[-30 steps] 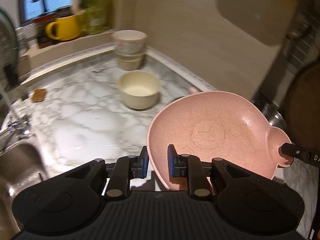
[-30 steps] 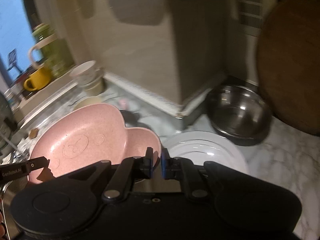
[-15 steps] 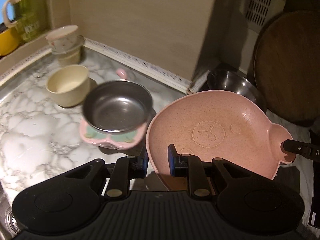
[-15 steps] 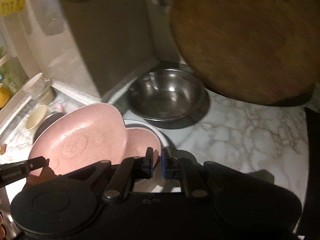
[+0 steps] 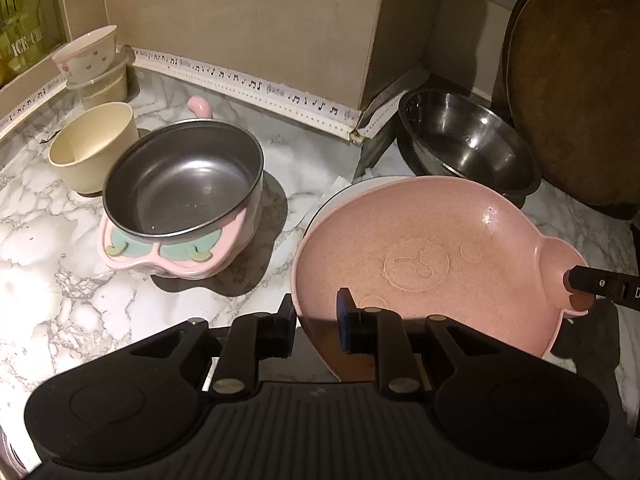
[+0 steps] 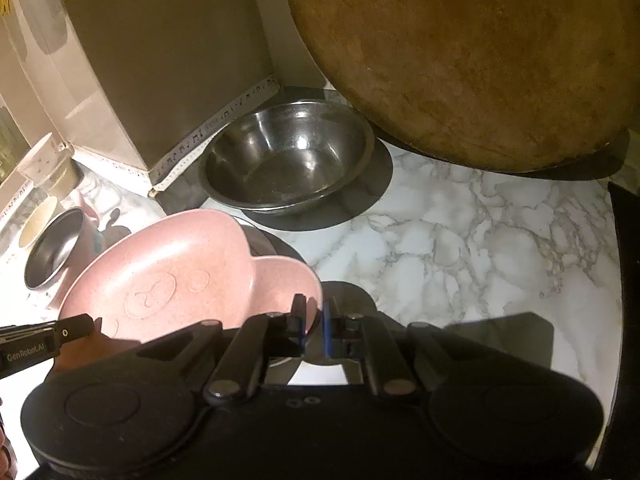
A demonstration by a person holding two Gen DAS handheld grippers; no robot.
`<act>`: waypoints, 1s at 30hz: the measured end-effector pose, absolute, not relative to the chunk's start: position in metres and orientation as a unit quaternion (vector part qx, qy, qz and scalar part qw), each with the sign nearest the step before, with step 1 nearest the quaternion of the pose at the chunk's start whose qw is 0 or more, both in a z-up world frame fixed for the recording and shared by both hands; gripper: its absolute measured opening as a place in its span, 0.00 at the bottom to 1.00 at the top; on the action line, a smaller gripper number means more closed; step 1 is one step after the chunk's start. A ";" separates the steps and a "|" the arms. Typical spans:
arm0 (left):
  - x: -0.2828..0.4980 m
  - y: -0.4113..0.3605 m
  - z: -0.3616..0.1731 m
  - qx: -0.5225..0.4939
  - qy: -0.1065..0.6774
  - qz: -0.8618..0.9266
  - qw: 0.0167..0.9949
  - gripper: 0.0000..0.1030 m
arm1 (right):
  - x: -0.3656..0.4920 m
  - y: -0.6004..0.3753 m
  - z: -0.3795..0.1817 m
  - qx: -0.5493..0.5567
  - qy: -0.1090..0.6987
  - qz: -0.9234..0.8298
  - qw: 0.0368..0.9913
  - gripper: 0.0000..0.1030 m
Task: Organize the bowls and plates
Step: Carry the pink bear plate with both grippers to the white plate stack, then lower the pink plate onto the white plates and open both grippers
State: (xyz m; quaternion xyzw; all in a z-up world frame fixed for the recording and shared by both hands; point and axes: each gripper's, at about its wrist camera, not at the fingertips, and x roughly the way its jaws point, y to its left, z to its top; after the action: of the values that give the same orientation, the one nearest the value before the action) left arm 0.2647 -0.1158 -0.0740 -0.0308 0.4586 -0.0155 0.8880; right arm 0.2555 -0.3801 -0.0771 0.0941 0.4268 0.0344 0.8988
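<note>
Between my two grippers hangs the speckled pink bear-shaped plate (image 5: pixel 420 248), just over a white plate (image 5: pixel 344 194) on the marble counter (image 5: pixel 60 264). My left gripper (image 5: pixel 316 316) pinches its near rim; my right gripper (image 6: pixel 314 320) pinches the small ear lobe. It looks light, stiff and matte, probably grippy enough at the rim. Nearby sit a steel mixing bowl (image 6: pixel 288 156) and a steel-lined pink child's bowl (image 5: pixel 182 204).

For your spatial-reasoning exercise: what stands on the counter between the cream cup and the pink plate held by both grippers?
In the left wrist view, a steel bowl in a pink holder stands between the cream cup and the pink plate.
</note>
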 end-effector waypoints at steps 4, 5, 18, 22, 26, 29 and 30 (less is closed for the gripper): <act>0.269 -0.116 -0.079 -0.025 0.461 -0.012 0.887 0.19 | 0.262 -0.378 -0.080 0.094 0.429 0.040 0.898 0.09; 0.270 -0.116 -0.080 -0.024 0.462 -0.011 0.887 0.19 | 0.265 -0.377 -0.081 0.093 0.427 0.040 0.899 0.09; 0.280 -0.115 -0.090 -0.025 0.486 -0.023 0.873 0.20 | 0.285 -0.377 -0.082 0.085 0.418 0.040 0.904 0.08; 0.281 -0.113 -0.089 -0.029 0.488 -0.024 0.872 0.20 | 0.286 -0.377 -0.083 0.084 0.413 0.044 0.906 0.08; 0.279 -0.112 -0.088 -0.023 0.489 -0.030 0.871 0.20 | 0.287 -0.377 -0.083 0.088 0.411 0.047 0.906 0.08; 0.277 -0.111 -0.087 -0.019 0.491 -0.036 0.870 0.20 | 0.287 -0.377 -0.084 0.087 0.409 0.050 0.907 0.07; 0.277 -0.110 -0.086 -0.018 0.490 -0.035 0.871 0.20 | 0.287 -0.376 -0.084 0.088 0.409 0.050 0.907 0.07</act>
State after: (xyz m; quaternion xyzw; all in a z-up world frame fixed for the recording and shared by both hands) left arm 0.2768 -0.1103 -0.0856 -0.0177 0.4904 -0.0350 0.8706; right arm 0.2871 -0.3764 -0.0839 0.0878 0.4093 0.0503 0.9068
